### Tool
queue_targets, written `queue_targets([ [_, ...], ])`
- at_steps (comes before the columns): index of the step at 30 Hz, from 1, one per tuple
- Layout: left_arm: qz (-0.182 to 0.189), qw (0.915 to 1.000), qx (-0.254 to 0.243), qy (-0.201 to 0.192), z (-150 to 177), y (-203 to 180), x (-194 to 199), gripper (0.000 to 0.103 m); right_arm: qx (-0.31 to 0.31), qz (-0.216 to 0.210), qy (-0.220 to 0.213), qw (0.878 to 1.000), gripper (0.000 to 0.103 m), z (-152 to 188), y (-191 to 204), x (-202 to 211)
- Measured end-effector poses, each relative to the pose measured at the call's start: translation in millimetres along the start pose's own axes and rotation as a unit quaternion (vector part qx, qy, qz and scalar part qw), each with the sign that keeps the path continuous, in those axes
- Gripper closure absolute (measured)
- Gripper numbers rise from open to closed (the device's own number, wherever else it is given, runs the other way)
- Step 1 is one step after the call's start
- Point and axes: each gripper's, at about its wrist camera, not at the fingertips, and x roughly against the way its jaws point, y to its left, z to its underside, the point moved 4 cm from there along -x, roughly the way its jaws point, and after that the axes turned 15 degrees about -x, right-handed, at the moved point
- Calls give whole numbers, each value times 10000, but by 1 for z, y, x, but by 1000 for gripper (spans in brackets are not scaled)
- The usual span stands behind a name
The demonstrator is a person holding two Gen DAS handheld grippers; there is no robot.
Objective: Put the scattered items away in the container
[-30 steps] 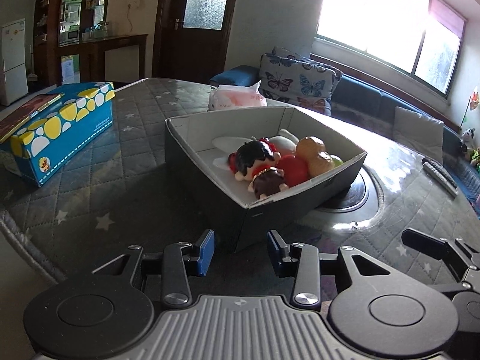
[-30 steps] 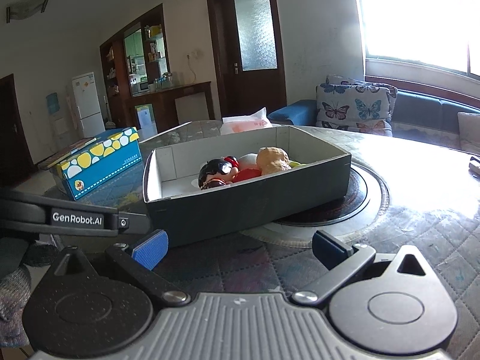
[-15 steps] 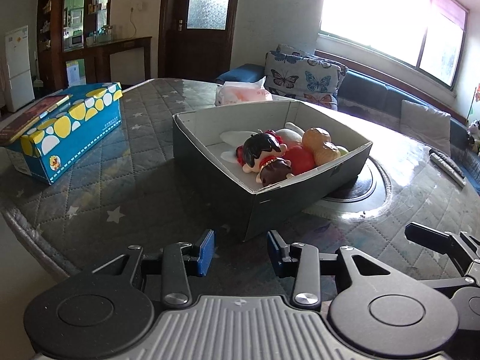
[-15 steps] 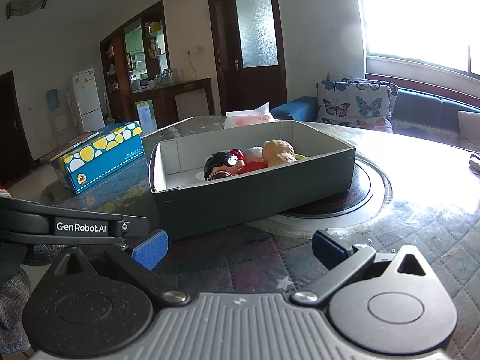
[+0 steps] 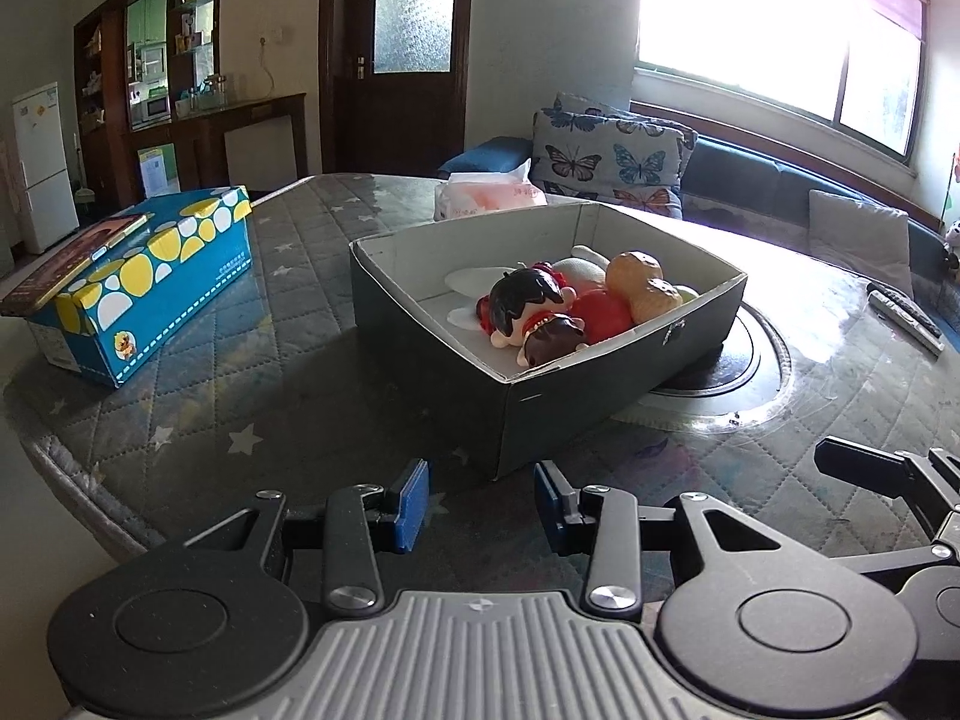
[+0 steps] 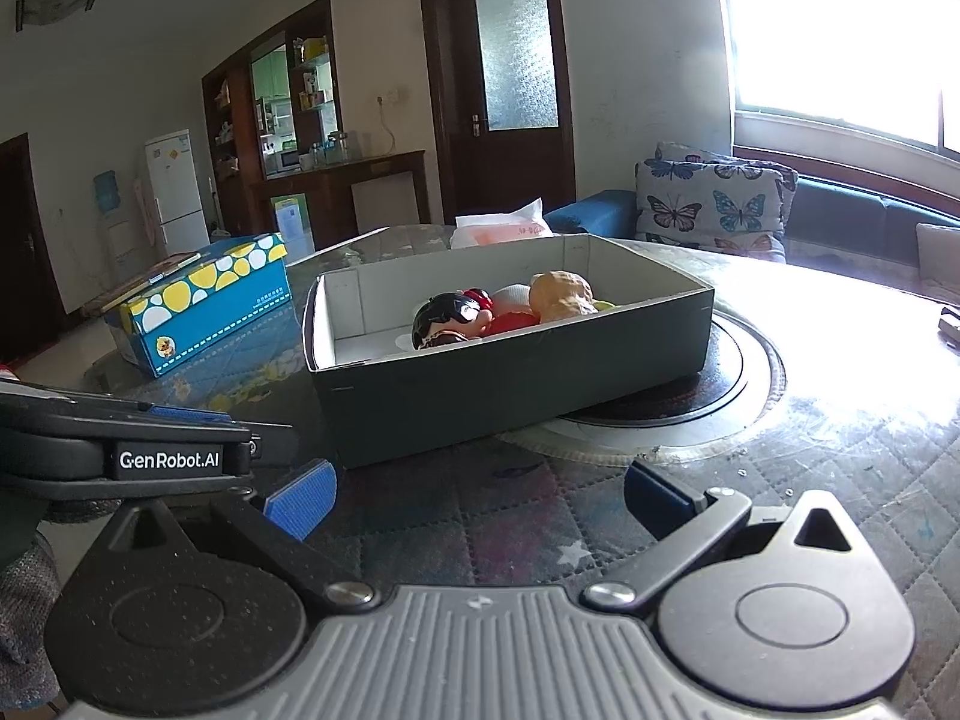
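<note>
A dark cardboard box [image 5: 600, 384] [image 6: 540, 372] stands on the round quilted table. Inside lie dolls with black and brown hair [image 5: 528, 306] [image 6: 450, 321], a red toy [image 5: 603, 315], a tan lumpy toy [image 5: 639, 282] [image 6: 561, 294] and white pieces. My left gripper [image 5: 482, 504] is open and empty, a short way in front of the box's near corner. My right gripper [image 6: 477, 495] is wide open and empty, in front of the box's long side. The left gripper's body [image 6: 150, 450] shows at the left of the right wrist view.
A blue and yellow spotted box [image 5: 150, 276] [image 6: 204, 300] with a book on top sits at the table's left edge. A pink tissue pack [image 5: 492, 195] lies behind the dark box. A glass turntable [image 5: 750, 372] sits under the box's right end. Remote controls [image 5: 906, 315] lie at the far right.
Both grippers have pulled back a little from the box, which now looks smaller and farther. Their jaws have not changed.
</note>
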Motion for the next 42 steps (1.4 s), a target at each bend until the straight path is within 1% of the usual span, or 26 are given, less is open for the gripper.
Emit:
queue_targets([
  [15,-239,9996,-114,-83,1,-2,3,62,-15,36,0,10000,0,2,0,-2],
  [25,-261,9995,-149,-97,1,-2,1,62,7,36,31,10000,0,3,3,-6],
  [33,-393,9991,-162,-80,0,0,-2,62,88,8,50,9999,0,1,7,-11],
  [42,-416,9990,-161,-60,-3,2,-9,62,134,5,84,9999,0,-4,8,-19],
])
